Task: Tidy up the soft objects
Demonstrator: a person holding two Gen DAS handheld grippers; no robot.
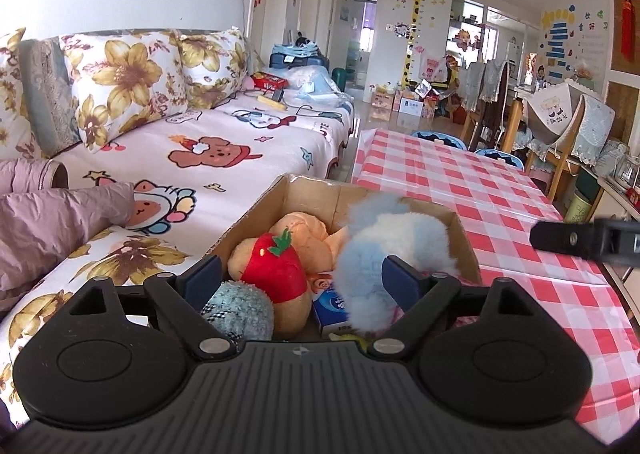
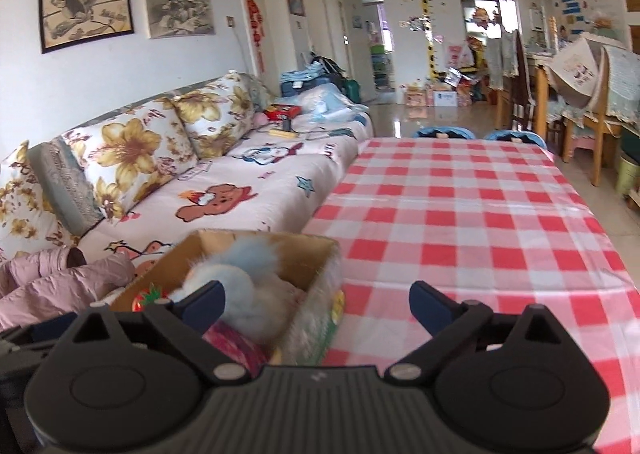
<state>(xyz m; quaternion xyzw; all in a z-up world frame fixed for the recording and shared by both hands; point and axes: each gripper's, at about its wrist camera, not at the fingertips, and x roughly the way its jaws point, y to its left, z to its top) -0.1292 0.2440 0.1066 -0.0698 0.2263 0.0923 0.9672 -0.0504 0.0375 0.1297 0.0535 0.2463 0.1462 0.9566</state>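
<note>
Release step: fluffy blue-and-white plush toy sits in brown cardboard box. Left gripper & right gripper both wide, empty. Next: find another soft item; red-check table at 1 o'clock looks bare.

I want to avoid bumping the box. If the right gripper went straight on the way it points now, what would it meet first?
Probably the checked tablecloth: the right gripper is open and empty, pointing slightly downward. The cardboard box with the blue and white plush sits by its left finger, so its corner might be grazed; depth is unclear.
</note>
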